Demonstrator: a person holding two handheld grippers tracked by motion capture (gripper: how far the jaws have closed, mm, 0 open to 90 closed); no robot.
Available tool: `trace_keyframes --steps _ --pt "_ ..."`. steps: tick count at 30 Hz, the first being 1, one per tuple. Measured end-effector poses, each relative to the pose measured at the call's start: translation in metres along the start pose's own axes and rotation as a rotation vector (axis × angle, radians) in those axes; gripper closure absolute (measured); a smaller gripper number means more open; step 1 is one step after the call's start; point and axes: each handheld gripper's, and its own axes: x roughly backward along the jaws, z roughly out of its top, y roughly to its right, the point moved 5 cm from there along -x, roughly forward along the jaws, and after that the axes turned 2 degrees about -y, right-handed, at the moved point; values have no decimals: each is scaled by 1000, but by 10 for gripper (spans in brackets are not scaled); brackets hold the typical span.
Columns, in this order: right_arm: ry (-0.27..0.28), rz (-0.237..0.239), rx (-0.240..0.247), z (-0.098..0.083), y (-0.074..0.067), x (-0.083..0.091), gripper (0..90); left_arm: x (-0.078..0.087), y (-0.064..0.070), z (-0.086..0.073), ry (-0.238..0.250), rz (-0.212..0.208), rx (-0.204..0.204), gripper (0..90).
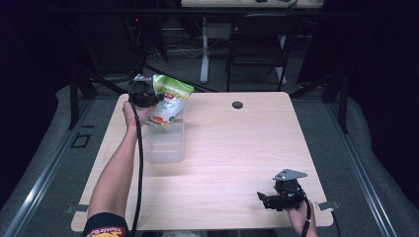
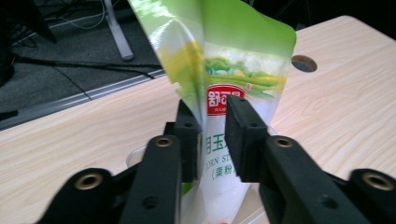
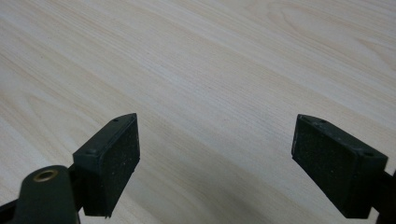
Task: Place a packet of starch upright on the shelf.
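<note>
Pouch (image 1: 169,100) above clear container (image 1: 165,143) at table's (image 1: 237,148) far-left.

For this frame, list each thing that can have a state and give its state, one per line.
left gripper: shut on the starch bag, held above the clear container.
starch bag: gripped, lifted, tilted, its lower end over the container.
clear container: standing on the table, open top, contents not discernible.
right gripper: open, jaws wide apart, holding nothing, low over bare wood.
table: wooden top, cable hole at the far edge.

Left gripper (image 1: 143,94): upper left of frame, your arm outstretched, fingers (image 2: 245,135) clamped.
Right gripper (image 1: 269,198): lower right, fingers (image 3: 109,158) spread wide.
</note>
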Motion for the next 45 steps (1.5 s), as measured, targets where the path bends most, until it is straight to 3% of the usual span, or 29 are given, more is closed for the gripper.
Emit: trace_keyframes --steps 7,10,13,20,30,32,37,42,45 --pt "-4 -2 -6 -1 1 0 148 -10 1 1 -32 81 -27 668" --pt "-9 -7 -3 -1 2 1 148 -11 2 1 -41 134 -23 758" --pt "4 -4 -9 -1 1 0 148 -8 2 -1 -39 139 -34 875" --pt "3 -3 -5 0 1 0 148 2 6 -6 -5 101 -29 892" --pt "5 0 -9 1 0 0 148 17 5 -5 73 26 68 894" --pt "10 -1 -4 1 1 0 148 18 5 -5 102 5 111 894" --pt "7 -3 -5 1 0 0 148 17 7 -3 132 -22 160 894" --pt "4 -3 -6 1 0 0 148 12 9 -2 192 -52 229 895" --pt "5 1 -5 1 0 0 148 8 7 -5 231 -80 297 894"
